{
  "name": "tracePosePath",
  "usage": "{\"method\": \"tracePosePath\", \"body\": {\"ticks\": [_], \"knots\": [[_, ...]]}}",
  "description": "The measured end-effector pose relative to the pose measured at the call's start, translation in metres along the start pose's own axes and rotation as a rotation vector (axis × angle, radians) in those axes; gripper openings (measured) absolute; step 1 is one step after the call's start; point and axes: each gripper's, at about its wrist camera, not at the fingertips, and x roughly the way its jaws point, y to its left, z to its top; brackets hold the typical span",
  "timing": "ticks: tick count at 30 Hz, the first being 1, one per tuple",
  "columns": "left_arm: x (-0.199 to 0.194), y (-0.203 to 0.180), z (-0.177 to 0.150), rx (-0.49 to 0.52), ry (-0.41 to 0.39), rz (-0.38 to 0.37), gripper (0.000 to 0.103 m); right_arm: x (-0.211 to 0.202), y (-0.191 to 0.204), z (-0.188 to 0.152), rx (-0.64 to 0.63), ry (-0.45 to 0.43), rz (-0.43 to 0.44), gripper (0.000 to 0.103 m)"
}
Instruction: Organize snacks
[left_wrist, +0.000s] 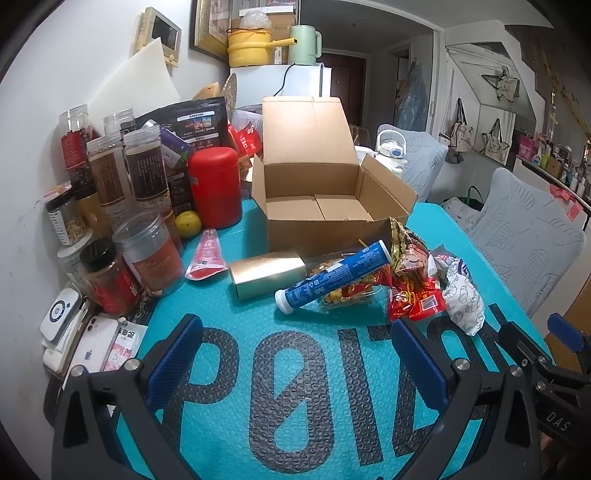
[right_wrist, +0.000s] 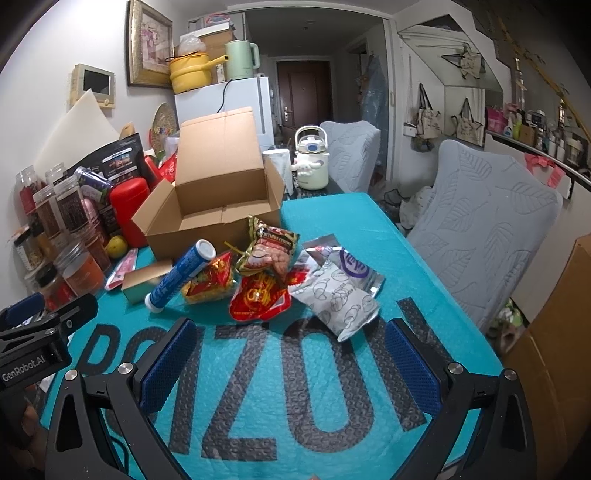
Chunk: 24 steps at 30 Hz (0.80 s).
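- Left gripper (left_wrist: 295, 354): jaws spread wide, nothing between them, low over teal mat (left_wrist: 295, 406).
- Right gripper (right_wrist: 291, 358): same, released and empty.
- Snack pile ahead of both: blue tube (left_wrist: 334, 275) propped on yellow-red packet (right_wrist: 208, 282), white pastry bag (right_wrist: 338, 304) nearest right gripper.
- Cardboard box (left_wrist: 332, 206) open behind the pile.

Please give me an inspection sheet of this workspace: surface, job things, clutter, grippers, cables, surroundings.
Surface: teal bubble mat with large dark letters.
Job's things: open cardboard box, empty; blue tube leaning on snack packets; gold box.
Clutter: jars and red canister at left; phone.
Grippers: left gripper and right gripper open, holding nothing.
Cables: black cord on the white fridge.
Surroundings: covered chairs, hanging bags.
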Motion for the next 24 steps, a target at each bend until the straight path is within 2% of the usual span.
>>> {"method": "tracePosePath", "body": {"ticks": [24], "knots": [[-0.0039,0.0004,-0.0027,0.014,0.0,-0.008,0.103,0.0004,0.0048,-0.0023,-0.006,0.0,0.01,0.103]]}}
